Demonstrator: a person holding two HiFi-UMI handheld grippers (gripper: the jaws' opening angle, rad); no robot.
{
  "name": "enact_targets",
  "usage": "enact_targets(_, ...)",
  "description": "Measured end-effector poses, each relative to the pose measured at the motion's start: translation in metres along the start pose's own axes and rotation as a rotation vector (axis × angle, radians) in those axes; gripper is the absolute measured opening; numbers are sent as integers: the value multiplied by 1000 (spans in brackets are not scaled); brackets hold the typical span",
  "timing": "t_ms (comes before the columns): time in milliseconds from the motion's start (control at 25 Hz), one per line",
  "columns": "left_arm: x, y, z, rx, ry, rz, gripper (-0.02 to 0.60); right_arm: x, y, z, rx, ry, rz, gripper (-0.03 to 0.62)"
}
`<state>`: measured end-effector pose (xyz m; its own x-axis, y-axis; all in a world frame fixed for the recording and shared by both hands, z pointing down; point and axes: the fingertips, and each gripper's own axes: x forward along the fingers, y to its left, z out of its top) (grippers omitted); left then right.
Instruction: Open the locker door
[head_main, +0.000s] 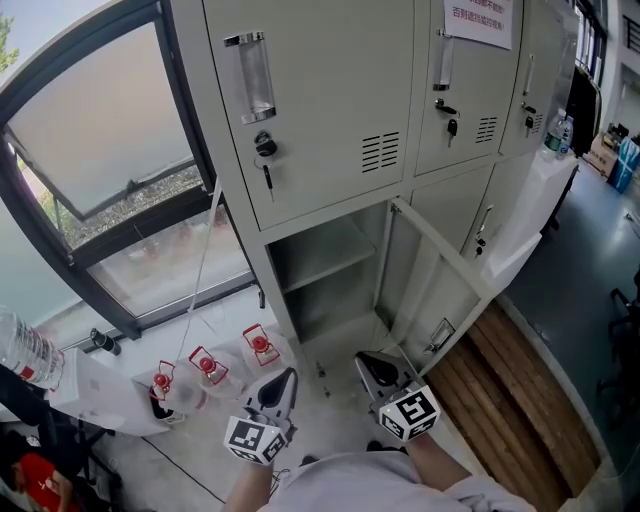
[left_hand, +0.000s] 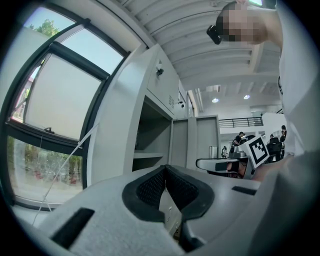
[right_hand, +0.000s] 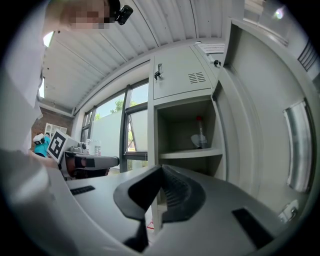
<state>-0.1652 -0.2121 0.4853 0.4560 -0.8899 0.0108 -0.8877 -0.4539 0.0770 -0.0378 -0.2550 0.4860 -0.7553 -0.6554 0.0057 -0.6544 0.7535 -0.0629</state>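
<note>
The grey lower locker door (head_main: 440, 285) stands swung open to the right, showing an inner shelf (head_main: 320, 262). Both grippers hang low in front of the locker, close to the person's body and apart from the door. My left gripper (head_main: 284, 382) is shut with nothing between its pads. My right gripper (head_main: 373, 366) is shut too, and empty. In the right gripper view the open door (right_hand: 260, 125) rises at the right beside the compartment (right_hand: 185, 125), where a bottle (right_hand: 200, 134) stands on the shelf. The left gripper view looks up at the open compartment (left_hand: 150, 140).
A shut upper locker (head_main: 320, 100) has a key in its lock (head_main: 265, 150). Three red-topped bottles (head_main: 208, 365) stand on the floor at the left, under a large window (head_main: 100, 130). A wooden floor strip (head_main: 510, 400) runs along the right. A water bottle (head_main: 25, 350) lies far left.
</note>
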Motion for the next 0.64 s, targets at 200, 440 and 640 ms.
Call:
enact_targets(200,0,1,4,4,-14,2,8,1,0,-1,0,8,0,12)
enact_targets(440,2,2,7,7,-26,-2,8,2,0,-1,-2,11,-2,14)
enact_targets(640,3,4,9,7,-40,-2,8,4,-1,0,-5,10,-4,12)
